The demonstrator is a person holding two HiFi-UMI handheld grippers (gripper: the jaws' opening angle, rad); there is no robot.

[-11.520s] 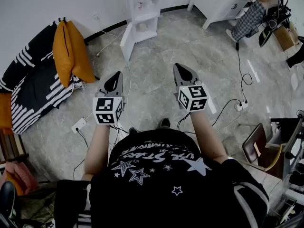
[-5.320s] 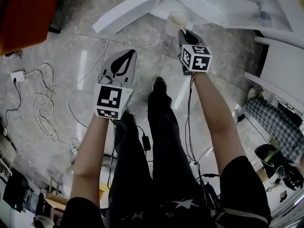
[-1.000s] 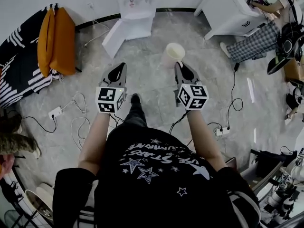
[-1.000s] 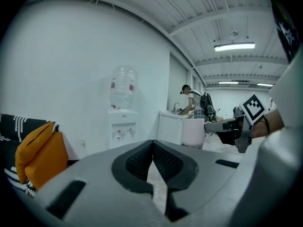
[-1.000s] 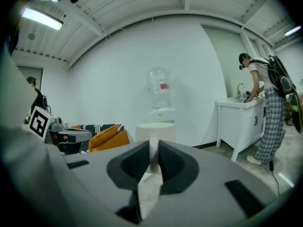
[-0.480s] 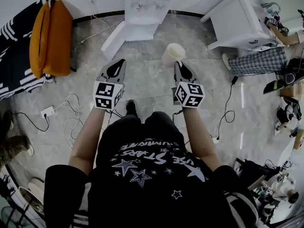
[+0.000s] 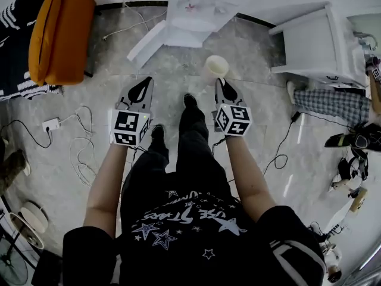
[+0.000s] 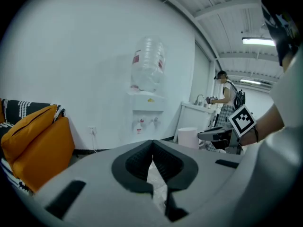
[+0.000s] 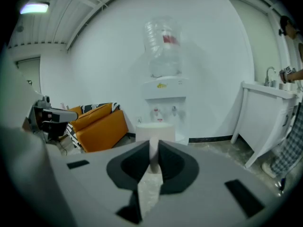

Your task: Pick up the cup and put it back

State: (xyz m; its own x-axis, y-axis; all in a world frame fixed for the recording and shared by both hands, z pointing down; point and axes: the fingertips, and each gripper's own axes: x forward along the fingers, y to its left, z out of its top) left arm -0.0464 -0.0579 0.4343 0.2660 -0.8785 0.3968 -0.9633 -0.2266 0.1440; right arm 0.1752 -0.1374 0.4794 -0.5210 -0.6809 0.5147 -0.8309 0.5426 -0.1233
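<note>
Cup (image 7: 216, 66), pale and upright with its open mouth facing up, sits at the far tip of the right gripper (image 7: 220, 82), raised above the grey stone floor (image 7: 178, 70) just right of the middle of the head view. In the right gripper view the two dark pads are clenched on the near wall of the cup (image 9: 155, 129), which rises just beyond the right gripper (image 9: 154, 145). The left gripper (image 7: 144, 81) hangs level with it to the left, well apart from the cup. In the left gripper view the left gripper (image 8: 152, 143) has its jaws pressed together with nothing between them, and the cup (image 8: 188, 137) shows off to the right. Farther off, against the white wall, stands a water dispenser (image 7: 202, 11) with a clear bottle on top (image 9: 163, 46). An orange cushion (image 7: 59, 34) leans at the far left beside a black-and-white striped cover (image 7: 18, 16). A white cabinet (image 7: 321, 40) stands at the far right, with someone's checked trouser leg (image 7: 333, 103) just near it. White cables (image 7: 83, 154) and a power strip (image 7: 52, 124) lie on the floor at the left.
</note>
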